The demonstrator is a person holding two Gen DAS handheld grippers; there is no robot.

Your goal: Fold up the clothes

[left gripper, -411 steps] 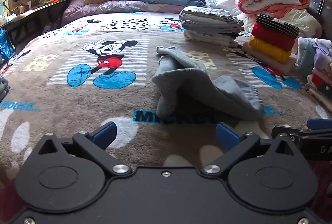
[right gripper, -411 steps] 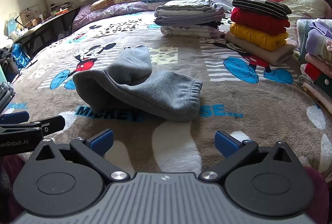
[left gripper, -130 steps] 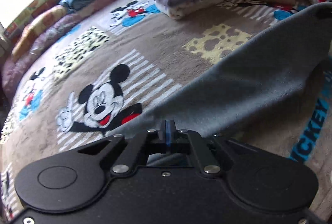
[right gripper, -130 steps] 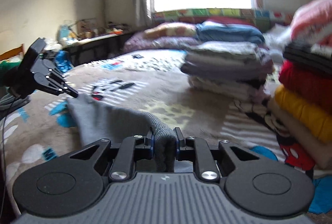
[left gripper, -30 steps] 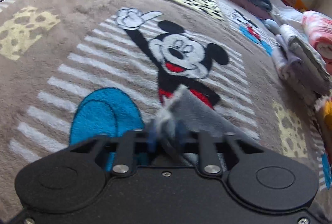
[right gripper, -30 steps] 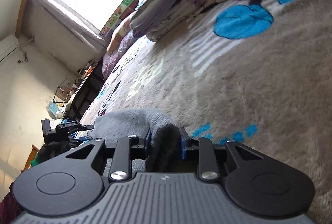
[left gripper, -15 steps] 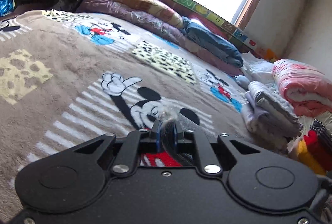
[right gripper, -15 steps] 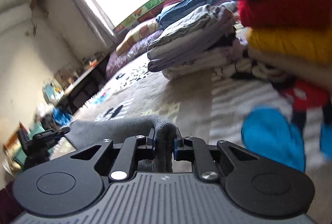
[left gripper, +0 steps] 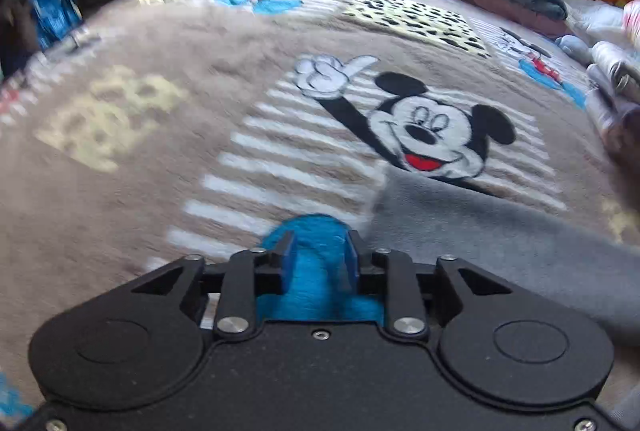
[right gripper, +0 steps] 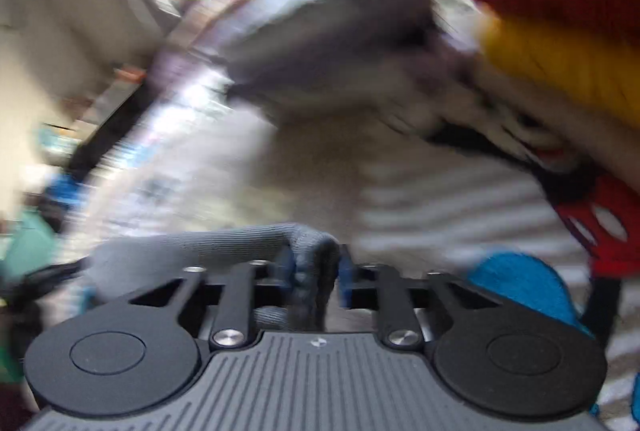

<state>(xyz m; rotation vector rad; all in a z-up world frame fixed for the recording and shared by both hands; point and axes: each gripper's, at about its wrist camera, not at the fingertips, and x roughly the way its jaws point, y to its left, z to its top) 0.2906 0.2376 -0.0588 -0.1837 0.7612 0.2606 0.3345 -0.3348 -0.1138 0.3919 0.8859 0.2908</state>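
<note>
L gripper [left gripper: 318, 251] sat low over the Mickey Mouse blanket [left gripper: 132, 167], its blue pads apart w/ nothing between them but the blue patch of the print; the grey garment [left gripper: 500, 239] lay flat just to its right, one corner near the right pad but not in the grip. Judged: that end had been let down so the cloth could spread on the bed for folding

R gripper [right gripper: 316, 265] was pinching a ribbed, bunched edge of the same grey garment [right gripper: 208, 245], pads pressed onto the fabric from both sides. Cloth ran off to the left from the pinch, prob held taut so it wouldn't bunch up. R view heavily blurred, so detail beyond the grip was poor; stacked folded clothes [right gripper: 560, 31], red over yellow, were close ahead on the right, w/ a greyish folded stack [right gripper: 328, 15] further back

Garment looked like sweatpants or a sleeve-type piece, can't tell which. Task seemed at the lay-out stage, no tidy fold visible yet. Next prob needs the R end set down flat too, clear of the piles, which sat near enough to get knocked
</note>
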